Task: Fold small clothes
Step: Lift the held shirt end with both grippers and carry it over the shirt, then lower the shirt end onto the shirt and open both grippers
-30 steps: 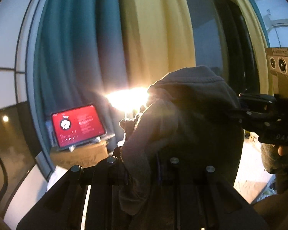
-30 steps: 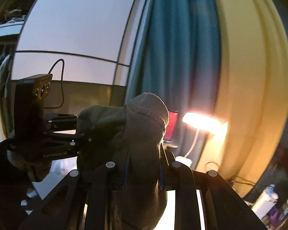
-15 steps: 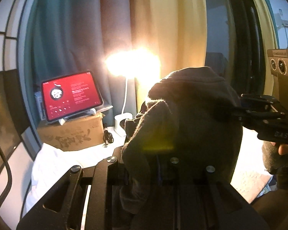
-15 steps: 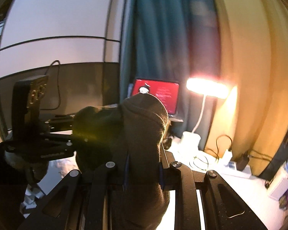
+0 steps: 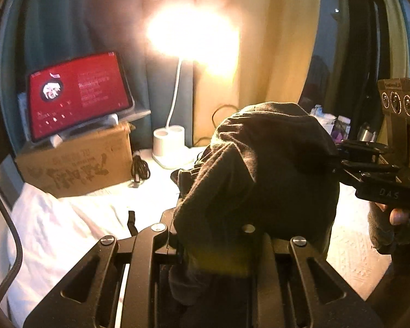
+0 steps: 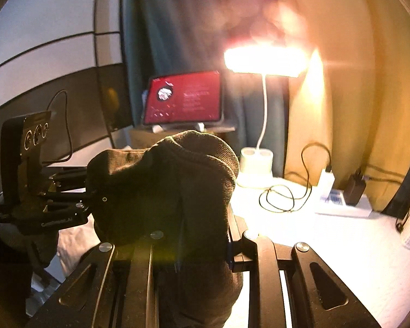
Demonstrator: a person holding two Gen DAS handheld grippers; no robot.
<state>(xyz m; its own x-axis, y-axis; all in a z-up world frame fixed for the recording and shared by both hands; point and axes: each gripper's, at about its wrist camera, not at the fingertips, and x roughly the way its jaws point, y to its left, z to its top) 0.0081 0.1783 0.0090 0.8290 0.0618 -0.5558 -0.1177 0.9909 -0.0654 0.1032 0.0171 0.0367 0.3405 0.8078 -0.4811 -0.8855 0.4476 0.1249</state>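
A dark grey-brown knitted garment hangs bunched between both grippers, held up in the air above a white cloth-covered table. My left gripper is shut on its near edge; the fingertips are buried in the fabric. My right gripper comes in from the right and is shut on the garment's far side. In the right wrist view the garment drapes over my right gripper, and the left gripper clamps its left end.
A lit white desk lamp stands at the back. A red-screened tablet sits on a cardboard box. Cables, a charger and a power strip lie at the right. Curtains hang behind.
Both grippers have tilted down with the garment still held between them; the table, lamp base and box have come into view. The grip on the garment is unchanged.
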